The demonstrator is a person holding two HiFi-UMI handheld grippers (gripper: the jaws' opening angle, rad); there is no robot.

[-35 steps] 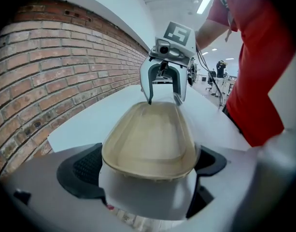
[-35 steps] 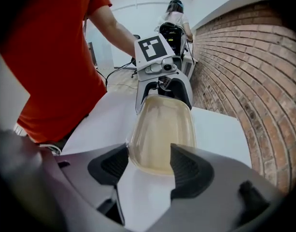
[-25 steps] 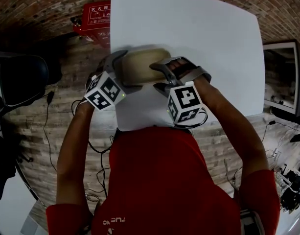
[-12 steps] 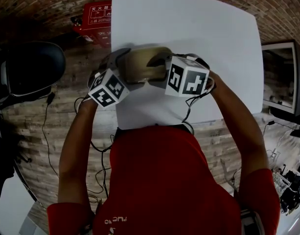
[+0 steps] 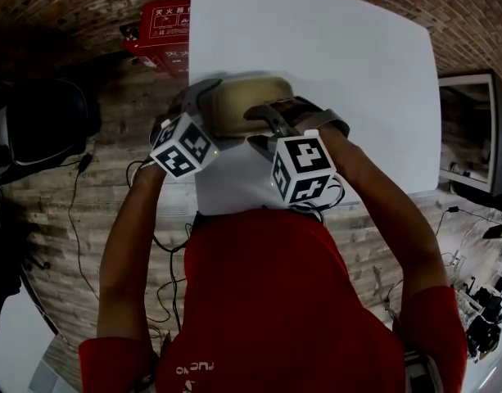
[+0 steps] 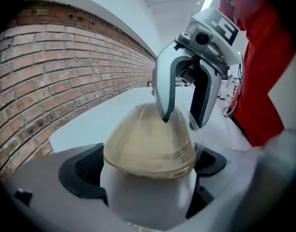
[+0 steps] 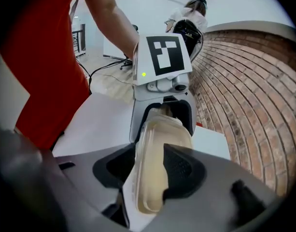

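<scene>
1. At the container's (image 5: 247,102) left end, the left gripper (image 5: 205,101) has its jaws clenched on the tan tub. The tub lies flat between the dark pads (image 6: 82,166) with its clear lid (image 6: 152,134) facing up.
2. On the container's opposite end, the right gripper (image 5: 255,126) is rolled onto its side and grasps the rim. Its own view shows the tub edge-on, pinched between the jaws. Seen from the left gripper view, one of its fingers (image 6: 163,87) bears down on the lid while the other stands beside the tub's wall.
3. Under the container lies the white bench (image 5: 332,47), and the tub sits over its front left part. Whether it rests there or hangs just clear I cannot tell.
4. Left of the container, past the bench edge, a red box (image 5: 156,24) sits by the brick wall (image 6: 51,57). A dark chair (image 5: 38,125) stands farther left again.
5. Likely trouble:
   - The thin lid may dent or spring off under the pressing finger.
   - Two grips pulling or twisting against each other could buckle the soft tub.
   - Either narrow hold on the rim could slip and tip the tub onto the bench.
</scene>
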